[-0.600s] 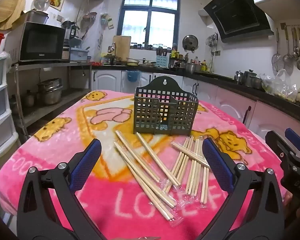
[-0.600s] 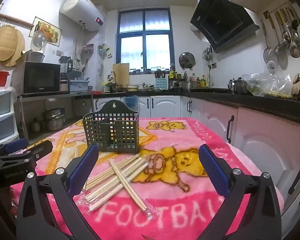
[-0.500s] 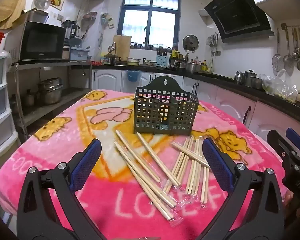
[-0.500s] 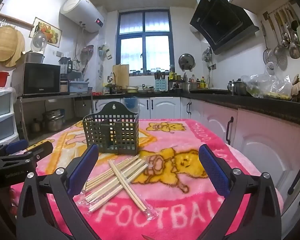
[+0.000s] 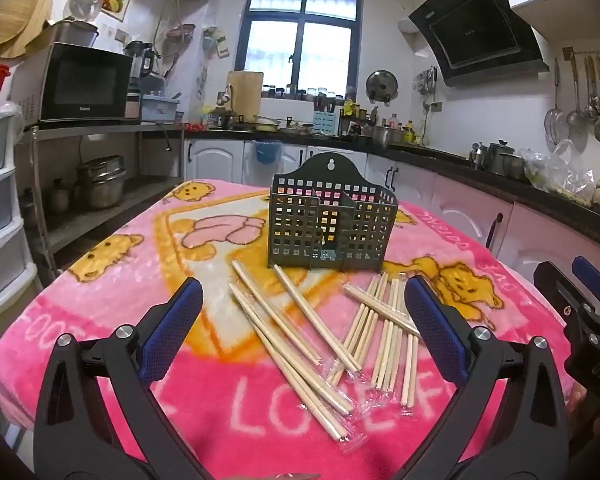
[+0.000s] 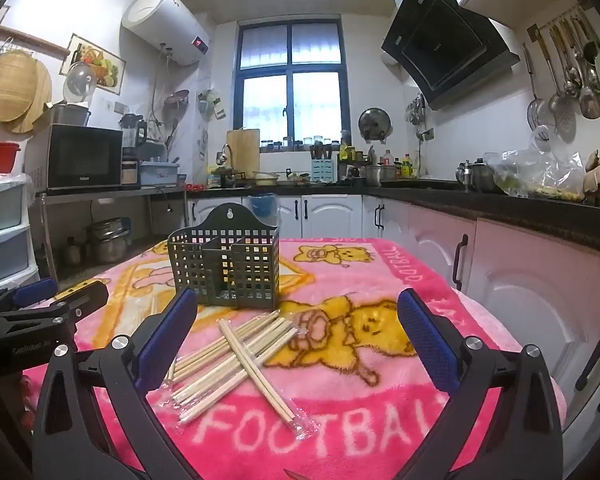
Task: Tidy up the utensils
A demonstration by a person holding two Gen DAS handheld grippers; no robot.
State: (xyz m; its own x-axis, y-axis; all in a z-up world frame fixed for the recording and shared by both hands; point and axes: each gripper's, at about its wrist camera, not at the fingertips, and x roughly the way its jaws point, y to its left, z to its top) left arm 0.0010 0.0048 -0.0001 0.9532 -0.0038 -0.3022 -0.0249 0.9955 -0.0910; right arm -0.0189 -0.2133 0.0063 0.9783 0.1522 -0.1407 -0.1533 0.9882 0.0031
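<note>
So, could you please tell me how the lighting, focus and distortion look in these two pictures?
Left wrist view: chopsticks sharp, window bright but not blown out, fisheye bends the counter. Right wrist view: even light, holder crisp, dark corners.

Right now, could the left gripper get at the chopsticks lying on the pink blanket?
Probably yes. The left gripper is open, and the chopsticks lie loose on the blanket just ahead of its fingers, in front of the basket. Nothing stands between them.
</note>
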